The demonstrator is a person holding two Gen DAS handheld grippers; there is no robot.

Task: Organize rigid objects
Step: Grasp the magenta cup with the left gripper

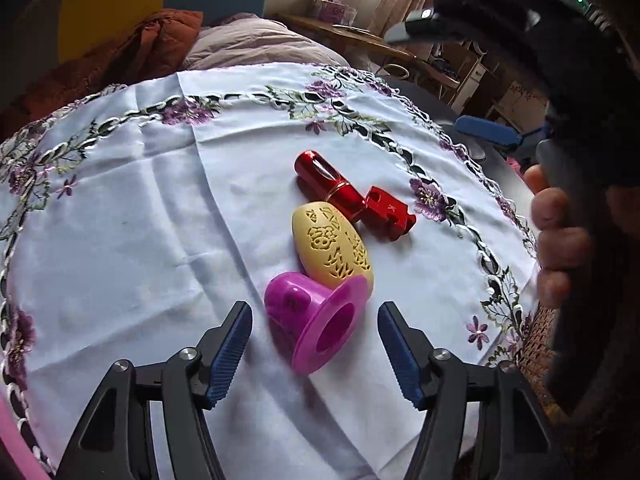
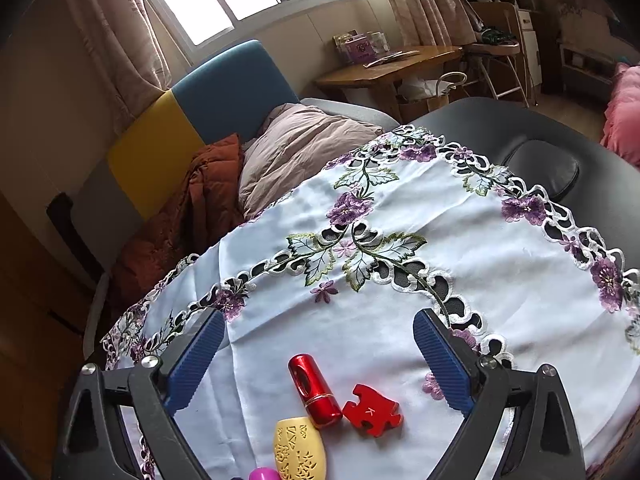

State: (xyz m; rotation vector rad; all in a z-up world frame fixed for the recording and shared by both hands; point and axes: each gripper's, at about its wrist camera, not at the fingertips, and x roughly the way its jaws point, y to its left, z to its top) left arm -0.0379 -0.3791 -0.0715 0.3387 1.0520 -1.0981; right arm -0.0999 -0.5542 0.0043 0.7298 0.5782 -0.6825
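Note:
Four small objects lie close together on the white embroidered tablecloth (image 1: 132, 216): a red metal tube (image 1: 328, 182), a red puzzle-shaped block (image 1: 390, 216), a yellow carved oval (image 1: 334, 250) and a magenta flanged cup (image 1: 316, 326) on its side. My left gripper (image 1: 315, 342) is open, its blue pads either side of the magenta cup, not touching. My right gripper (image 2: 319, 354) is open and empty, above the red tube (image 2: 314, 390), with the red block (image 2: 372, 410) and yellow oval (image 2: 298, 450) below it. The magenta cup (image 2: 262, 473) barely shows at the bottom edge.
The cloth (image 2: 400, 240) covers a dark padded table (image 2: 540, 140). A sofa with brown and beige cushions (image 2: 248, 168) stands behind. A wooden desk (image 2: 388, 68) and chairs are at the back. My right hand and its gripper body (image 1: 568, 160) fill the right side of the left wrist view.

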